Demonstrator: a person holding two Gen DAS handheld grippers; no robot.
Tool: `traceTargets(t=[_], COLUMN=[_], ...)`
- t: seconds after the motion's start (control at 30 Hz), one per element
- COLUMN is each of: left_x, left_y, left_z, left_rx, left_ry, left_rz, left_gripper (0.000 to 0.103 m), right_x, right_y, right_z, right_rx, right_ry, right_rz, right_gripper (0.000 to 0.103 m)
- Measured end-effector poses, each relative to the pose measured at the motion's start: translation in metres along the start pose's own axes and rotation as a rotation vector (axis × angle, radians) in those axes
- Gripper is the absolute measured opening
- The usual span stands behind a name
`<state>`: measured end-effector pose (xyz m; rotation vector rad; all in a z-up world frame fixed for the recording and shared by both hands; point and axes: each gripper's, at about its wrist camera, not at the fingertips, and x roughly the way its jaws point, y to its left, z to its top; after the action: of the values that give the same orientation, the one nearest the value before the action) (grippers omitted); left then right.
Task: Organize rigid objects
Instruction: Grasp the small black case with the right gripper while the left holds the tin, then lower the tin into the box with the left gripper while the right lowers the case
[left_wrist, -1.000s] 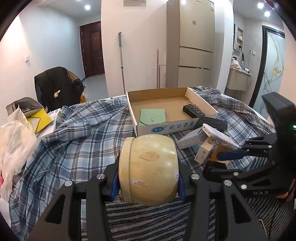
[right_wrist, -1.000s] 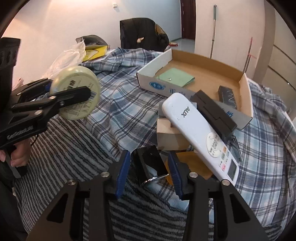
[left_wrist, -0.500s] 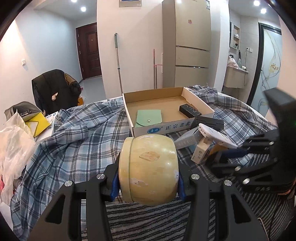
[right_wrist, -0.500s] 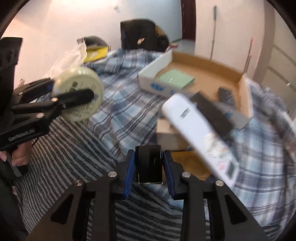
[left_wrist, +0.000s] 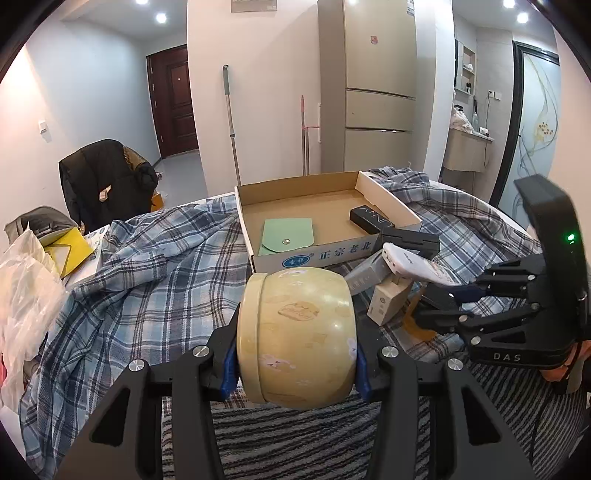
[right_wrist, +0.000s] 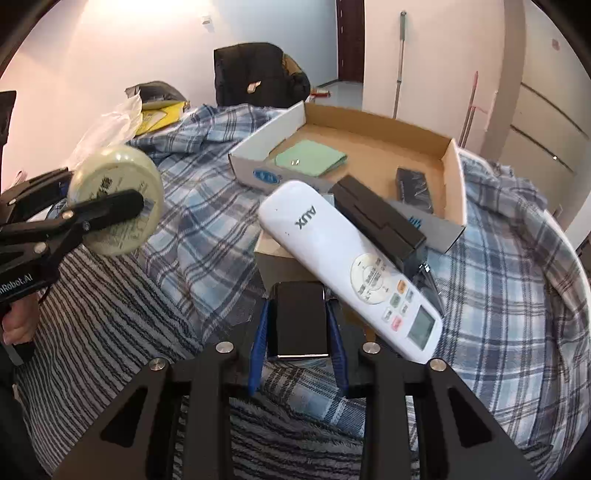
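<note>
Left gripper (left_wrist: 295, 363): clamped on a pale yellow jar (left_wrist: 297, 334), held at lower centre of the frame.
Right gripper (right_wrist: 297, 326): closed on a small black box (right_wrist: 298, 323), lower centre of its view.
White remote (right_wrist: 349, 271): seen just beyond the black box, leaning on stacked boxes.
Cardboard tray (left_wrist: 386, 199): placed farther back, upper centre; a green pouch (left_wrist: 288, 236) is lying inside.

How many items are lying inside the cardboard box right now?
2. A green pouch lies at the left of the cardboard box; a black rectangular case lies near its right wall. Nothing else shows inside.
</note>
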<state>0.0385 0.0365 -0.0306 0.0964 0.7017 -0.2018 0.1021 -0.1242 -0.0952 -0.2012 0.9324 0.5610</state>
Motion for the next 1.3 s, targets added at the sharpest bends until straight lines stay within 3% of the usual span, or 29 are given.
traceTargets(t=[0.13,0.3,0.53,0.63,0.9,1.03,1.17,1.3], left_x=[0.002,0.003,-0.007,-0.013,-0.016,0.02,0.07,0.102], left_y=[0.0,0.001,0.004,0.008,0.017,0.016,0.016,0.024], left_z=[-0.001,0.0,0.01,0.025,0.092,0.127,0.146,0.144], left_rx=[-0.005,-0.011,-0.005,-0.004,-0.044,-0.092,-0.125,-0.19], left_ry=[0.007,0.01,-0.013,-0.041,-0.152,-0.093,0.029,0.074], left_rz=[0.001,-0.002,0.025,0.095,0.135,0.112,0.112,0.088], left_gripper=[0.05,0.05,0.05,0.05,0.05,0.05,0.05,0.05], right_x=[0.001,-0.003,-0.034,-0.052,-0.083,-0.081,-0.066,-0.045], right_y=[-0.004,0.001,0.004,0.003,-0.039,-0.061,-0.082,-0.089], right_z=[-0.002,-0.004,-0.004,0.002,0.056,0.093,0.125,0.132], right_rx=[0.021,0.007,0.001,-0.009,0.1,0.153,0.249,0.296], right_ry=[0.002,-0.009,-0.066,-0.116,-0.257,-0.28,-0.287,-0.265], right_rz=[0.026,-0.011,0.011,-0.009,-0.104,-0.19,-0.184,-0.143], right_gripper=[0.03,0.029,0.029,0.029,0.029,0.029,0.029,0.029])
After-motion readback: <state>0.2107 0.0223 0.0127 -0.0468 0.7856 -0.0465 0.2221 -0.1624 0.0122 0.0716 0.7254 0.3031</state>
